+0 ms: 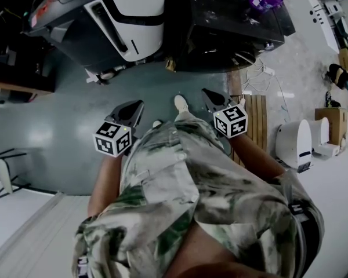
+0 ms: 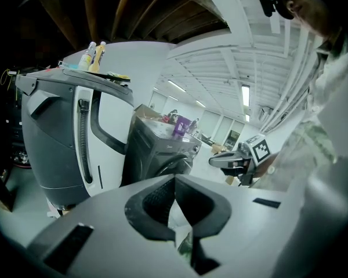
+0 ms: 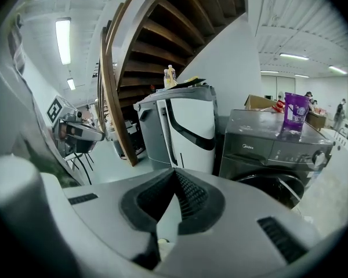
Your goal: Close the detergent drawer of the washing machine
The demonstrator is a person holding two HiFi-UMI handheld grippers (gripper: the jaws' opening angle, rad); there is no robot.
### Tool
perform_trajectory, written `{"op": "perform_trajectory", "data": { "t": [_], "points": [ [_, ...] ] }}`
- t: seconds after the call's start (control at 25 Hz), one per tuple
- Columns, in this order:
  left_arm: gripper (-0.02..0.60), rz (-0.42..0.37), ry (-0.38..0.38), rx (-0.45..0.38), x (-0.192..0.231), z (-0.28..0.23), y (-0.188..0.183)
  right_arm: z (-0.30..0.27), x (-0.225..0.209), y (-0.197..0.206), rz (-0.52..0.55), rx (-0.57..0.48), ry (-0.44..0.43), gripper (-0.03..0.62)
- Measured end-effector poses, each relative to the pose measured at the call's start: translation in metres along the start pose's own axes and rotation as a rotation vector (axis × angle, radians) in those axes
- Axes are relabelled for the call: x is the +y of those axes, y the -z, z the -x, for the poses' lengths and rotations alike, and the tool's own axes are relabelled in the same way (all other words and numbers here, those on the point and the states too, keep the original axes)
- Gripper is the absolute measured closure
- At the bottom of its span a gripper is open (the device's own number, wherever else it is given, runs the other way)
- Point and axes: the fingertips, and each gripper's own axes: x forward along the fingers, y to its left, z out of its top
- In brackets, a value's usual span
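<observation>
Quick status from my end. Both grippers are empty. The left gripper (image 2: 175, 181) has its jaws pressed together at the tips with nothing between them, and the right gripper (image 3: 175, 175) is the same, closed on nothing.

The dark grey front-loading washing machine (image 1: 232, 22) sits at about 12 to 1 o'clock from where I'm standing in the head view. There's a translucent purple plastic cup (image 3: 294, 110) on its lid, and a tall white and grey appliance (image 3: 185, 126) is right next to it at 11 o'clock. Both grippers are well apart from the machine, out over the smooth grey-green floor (image 1: 58, 126), and neither one is touching anything.

The detergent drawer (image 3: 247, 147) should be the left end of the top control strip, roughly 1 o'clock from the jaw tips in the right gripper view. It looks flush with the panel to me and I can't see anything sticking out. At this range and angle I wouldn't swear it's fully seated, though.

So my read is that the push itself is either done or close to it. For the next move I'd get a closer look at that strip. If there's still a lip showing, I'd bring the closed right jaws up square to the drawer face and press straight in, so it doesn't go in at an angle and jam.
</observation>
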Motion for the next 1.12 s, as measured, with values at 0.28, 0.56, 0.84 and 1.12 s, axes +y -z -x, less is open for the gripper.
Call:
{"op": "perform_trajectory", "data": {
  "t": [0.28,0.56,0.84,1.12],
  "points": [
    [0.558,0.033,0.003,0.008,0.000,0.001,0.018,0.005,0.008,0.008,0.000,0.024,-0.010,0.572],
    [0.558,0.044,0.021,0.027,-0.002,-0.007,0.033,0.017,0.010,0.014,0.007,0.049,-0.007,0.572],
    [0.558,0.040,0.010,0.029,-0.012,-0.023,0.032,0.025,-0.003,0.017,0.021,0.052,-0.020,0.572],
    [0.558,0.039,-0.045,0.060,-0.031,-0.060,0.023,0.042,-0.044,0.012,0.046,0.018,-0.070,0.572]
  ]
}}
